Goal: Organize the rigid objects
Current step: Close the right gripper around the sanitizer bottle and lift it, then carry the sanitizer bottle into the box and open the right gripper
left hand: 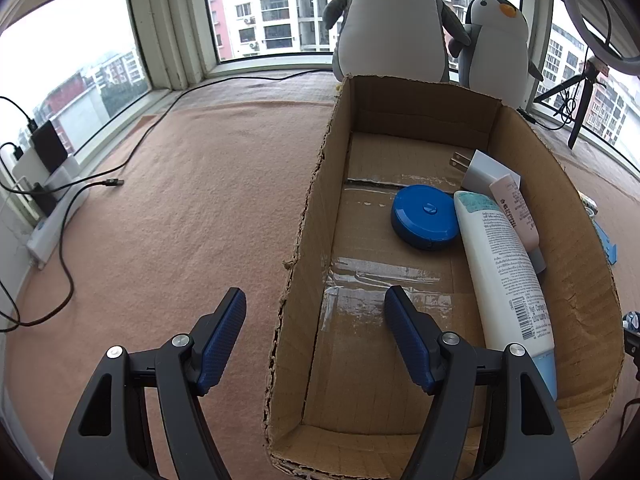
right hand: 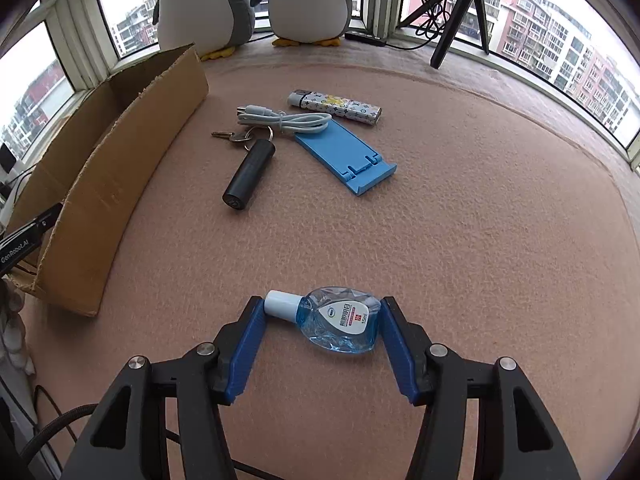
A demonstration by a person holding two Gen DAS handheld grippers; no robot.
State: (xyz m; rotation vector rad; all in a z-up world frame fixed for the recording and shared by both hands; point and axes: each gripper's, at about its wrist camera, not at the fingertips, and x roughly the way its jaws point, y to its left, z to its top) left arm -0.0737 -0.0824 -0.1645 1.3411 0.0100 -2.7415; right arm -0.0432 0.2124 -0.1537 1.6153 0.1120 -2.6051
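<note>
A small blue eye-drop bottle [right hand: 340, 320] with a white cap lies sideways on the pink cloth, and my right gripper [right hand: 322, 312] is shut on it, pads touching the cap and the base. Beyond it lie a black cylinder on a key ring [right hand: 250, 174], a coiled white cable [right hand: 284, 120], a blue phone stand [right hand: 348, 152] and a patterned stick-shaped device [right hand: 336, 108]. The cardboard box [left hand: 580, 240] holds a blue round case [left hand: 425, 216], a white tube [left hand: 504, 268], a pink tube [left hand: 518, 212] and a white plug [left hand: 480, 168]. My left gripper [left hand: 316, 308] hangs open, straddling the box's left wall.
Two plush penguins [left hand: 392, 20] stand at the window behind the box. A black tripod [right hand: 456, 12] stands at the back right. Black cables [left hand: 100, 180] and a white power strip [left hand: 56, 216] lie along the left sill. The box [right hand: 120, 160] sits left of the loose items.
</note>
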